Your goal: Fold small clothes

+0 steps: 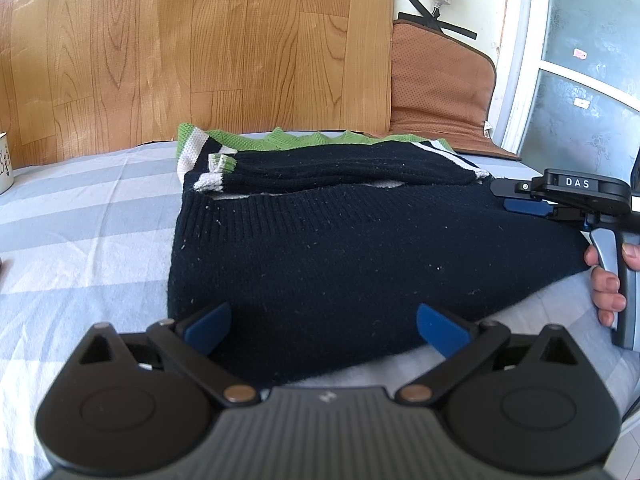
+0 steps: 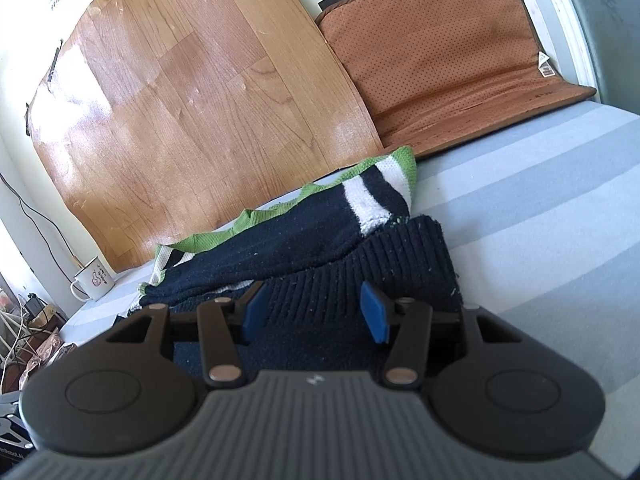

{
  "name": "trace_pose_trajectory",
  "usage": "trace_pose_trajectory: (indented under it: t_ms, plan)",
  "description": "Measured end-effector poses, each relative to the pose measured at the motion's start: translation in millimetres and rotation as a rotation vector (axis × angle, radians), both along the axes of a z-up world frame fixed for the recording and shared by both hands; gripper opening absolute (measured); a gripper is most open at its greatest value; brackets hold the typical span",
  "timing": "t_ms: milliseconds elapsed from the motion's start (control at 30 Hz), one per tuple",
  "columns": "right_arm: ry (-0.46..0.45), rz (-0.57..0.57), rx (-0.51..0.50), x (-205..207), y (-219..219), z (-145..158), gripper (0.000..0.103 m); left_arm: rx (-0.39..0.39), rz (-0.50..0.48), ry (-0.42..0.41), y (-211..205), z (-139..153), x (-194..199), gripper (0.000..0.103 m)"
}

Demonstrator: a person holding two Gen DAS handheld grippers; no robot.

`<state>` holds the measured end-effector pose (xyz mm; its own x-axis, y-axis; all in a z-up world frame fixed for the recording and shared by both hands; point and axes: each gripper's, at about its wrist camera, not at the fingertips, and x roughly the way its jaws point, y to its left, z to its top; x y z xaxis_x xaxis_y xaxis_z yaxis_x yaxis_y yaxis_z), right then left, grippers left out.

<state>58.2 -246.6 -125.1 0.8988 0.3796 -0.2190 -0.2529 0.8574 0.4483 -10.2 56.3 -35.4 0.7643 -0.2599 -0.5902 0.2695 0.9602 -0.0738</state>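
A small navy knit sweater [image 1: 340, 248] with white stripes and green trim lies partly folded on the striped bedsheet [image 1: 80, 220]. Its sleeves are folded across the back part. My left gripper [image 1: 324, 320] is open, its blue pads over the sweater's near edge. My right gripper [image 2: 316, 312] is open over the sweater's ribbed hem [image 2: 400, 264]. It also shows in the left wrist view [image 1: 524, 206] at the sweater's right edge, held by a hand.
A wood-pattern board [image 1: 200, 48] and a brown cushion [image 1: 440, 80] lean on the wall behind the bed. A white enamel mug [image 2: 94, 278] stands at the far left. A glass door [image 1: 580, 60] is at the right.
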Motion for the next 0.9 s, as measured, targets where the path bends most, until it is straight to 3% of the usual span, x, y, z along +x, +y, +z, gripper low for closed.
trace_pose_trajectory:
  t_ms: [900]
  plan:
    - [0.002,-0.002,0.0,-0.1,0.9,0.3,0.055,0.01,-0.002,0.001,-1.7,-0.4,0.3,0.103]
